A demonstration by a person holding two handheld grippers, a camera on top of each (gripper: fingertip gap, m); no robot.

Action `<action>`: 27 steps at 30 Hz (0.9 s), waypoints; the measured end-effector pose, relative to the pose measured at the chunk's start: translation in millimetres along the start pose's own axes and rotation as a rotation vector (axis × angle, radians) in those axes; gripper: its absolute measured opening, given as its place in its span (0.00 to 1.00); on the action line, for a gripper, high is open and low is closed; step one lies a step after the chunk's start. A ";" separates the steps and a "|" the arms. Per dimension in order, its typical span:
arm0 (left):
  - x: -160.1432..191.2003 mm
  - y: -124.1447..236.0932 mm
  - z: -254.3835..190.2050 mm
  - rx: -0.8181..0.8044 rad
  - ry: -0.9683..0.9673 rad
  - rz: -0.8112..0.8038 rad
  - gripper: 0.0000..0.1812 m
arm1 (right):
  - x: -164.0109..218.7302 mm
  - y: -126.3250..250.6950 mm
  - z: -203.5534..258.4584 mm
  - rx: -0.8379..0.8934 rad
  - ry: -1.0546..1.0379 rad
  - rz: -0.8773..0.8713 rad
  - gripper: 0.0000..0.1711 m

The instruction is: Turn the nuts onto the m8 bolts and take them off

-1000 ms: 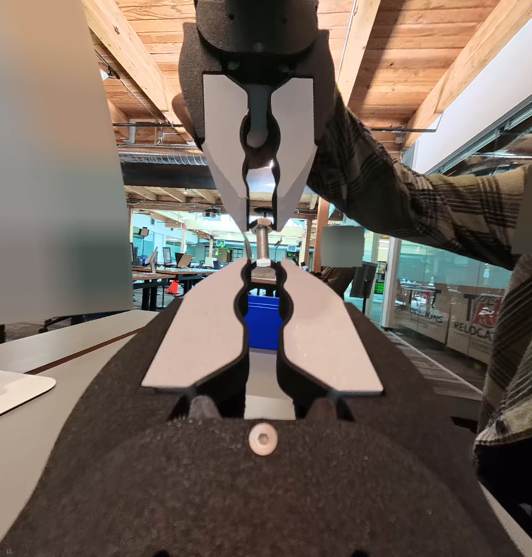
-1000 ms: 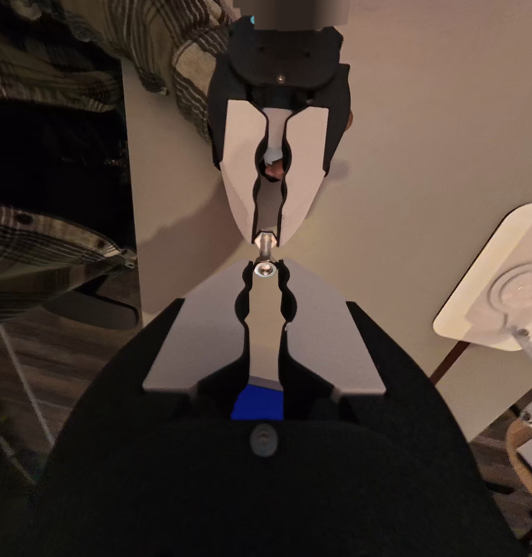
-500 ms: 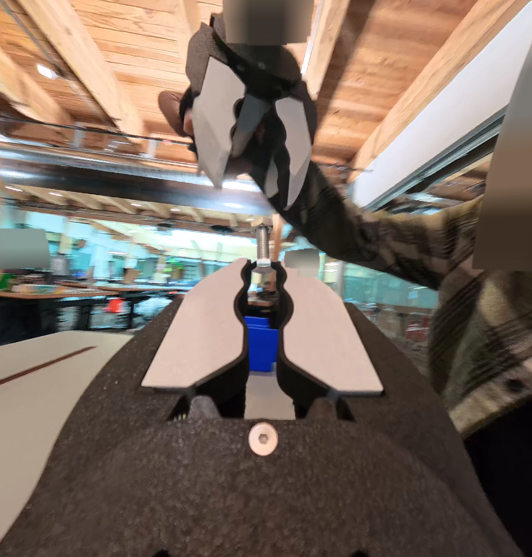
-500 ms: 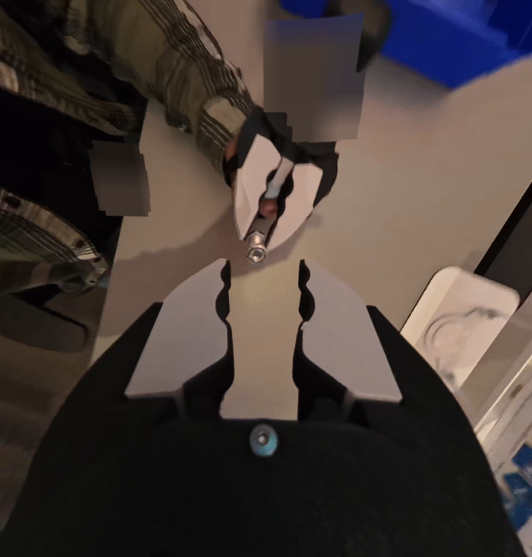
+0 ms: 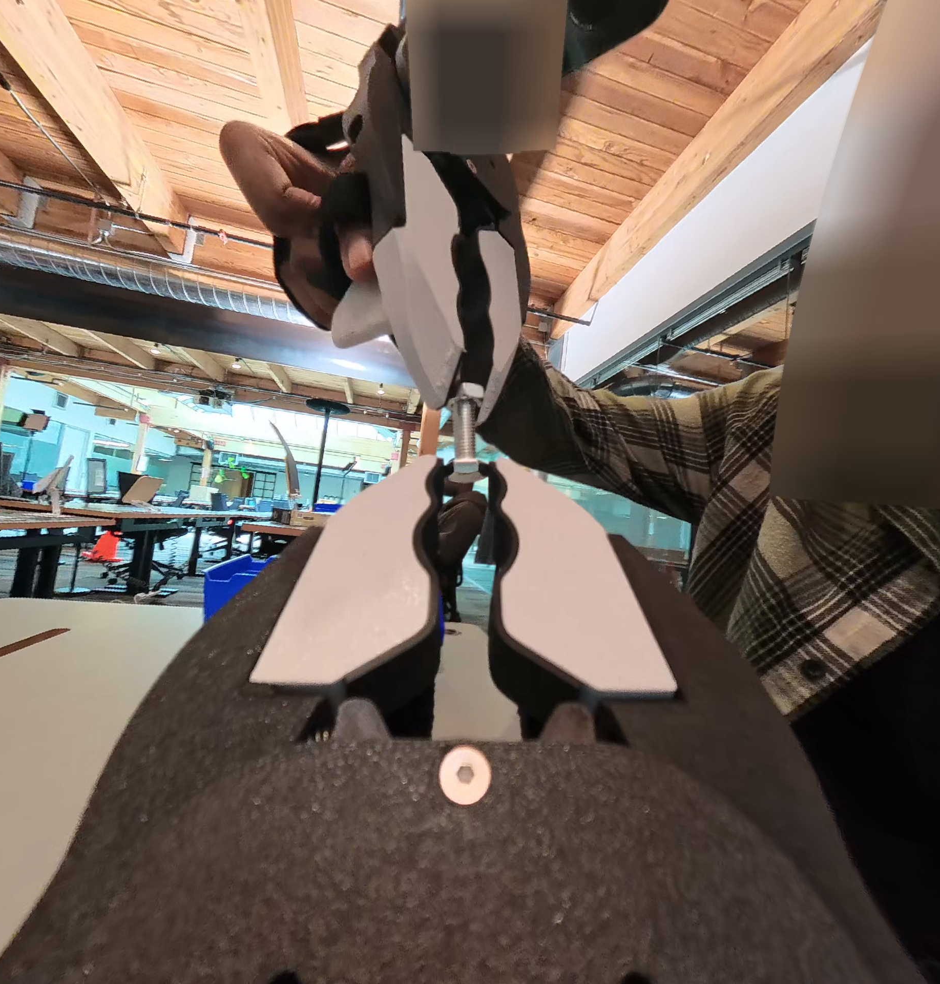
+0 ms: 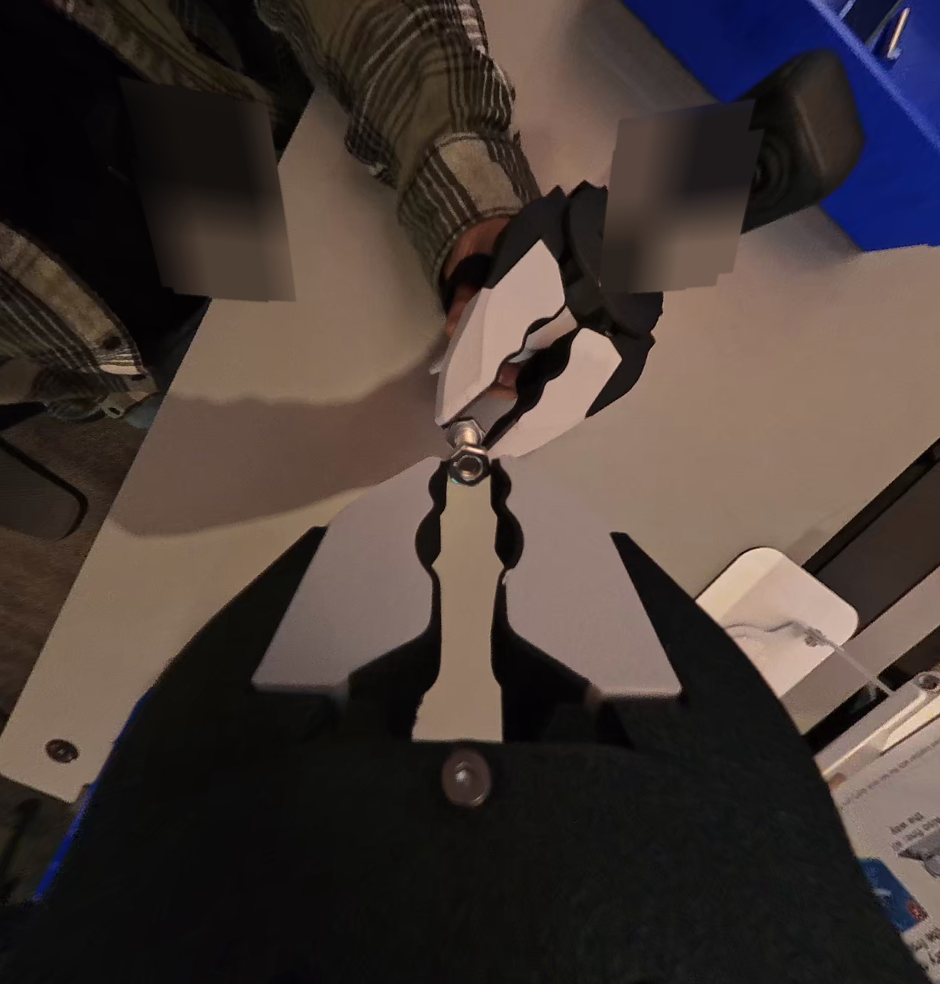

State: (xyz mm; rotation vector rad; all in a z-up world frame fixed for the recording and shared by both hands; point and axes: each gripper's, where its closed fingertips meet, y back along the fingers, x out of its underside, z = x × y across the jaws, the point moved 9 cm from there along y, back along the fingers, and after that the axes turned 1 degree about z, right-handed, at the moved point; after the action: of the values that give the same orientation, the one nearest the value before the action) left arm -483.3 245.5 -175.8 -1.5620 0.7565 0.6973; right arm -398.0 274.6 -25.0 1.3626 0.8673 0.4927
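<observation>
so the bolt is the landmark here, standing upright in mid air above the white table. the left gripper is clenched on the bolt's hex head at the bottom end, its two pale fingers squeezing it right at the tips. the right gripper comes down from above the bolt and is pinched shut on the nut, which sits at the top end of the bolt's thread.

from the right wrist view you look straight down the bolt: the nut is held between the right gripper tips, and the left gripper holds the bolt head just past it, tilted off to one side.

a hand in a plaid sleeve holds the right gripper above the bolt. beyond the bolt on the table there's a blue bin, and a white stand base sits off to the side of it.
</observation>
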 end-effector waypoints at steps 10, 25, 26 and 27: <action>-5.8 2.1 -5.3 -0.254 -0.225 0.079 0.08 | 5.0 -1.8 -14.6 -0.053 -0.388 0.130 0.09; -7.4 1.1 -5.5 -0.192 -0.172 0.043 0.08 | 7.3 16.0 -12.5 0.023 -0.390 0.051 0.35; -7.6 1.1 -5.1 -0.167 -0.154 0.043 0.08 | 5.4 18.7 -9.4 0.045 -0.304 0.010 0.35; -7.6 1.0 -4.8 -0.150 -0.141 0.041 0.08 | 3.9 20.0 -6.6 0.068 -0.221 -0.021 0.33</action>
State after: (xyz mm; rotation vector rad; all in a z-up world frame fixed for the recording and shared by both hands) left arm -488.6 241.3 -169.9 -1.6168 0.6449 0.9017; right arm -397.2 285.2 -6.5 1.4386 0.7218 0.2914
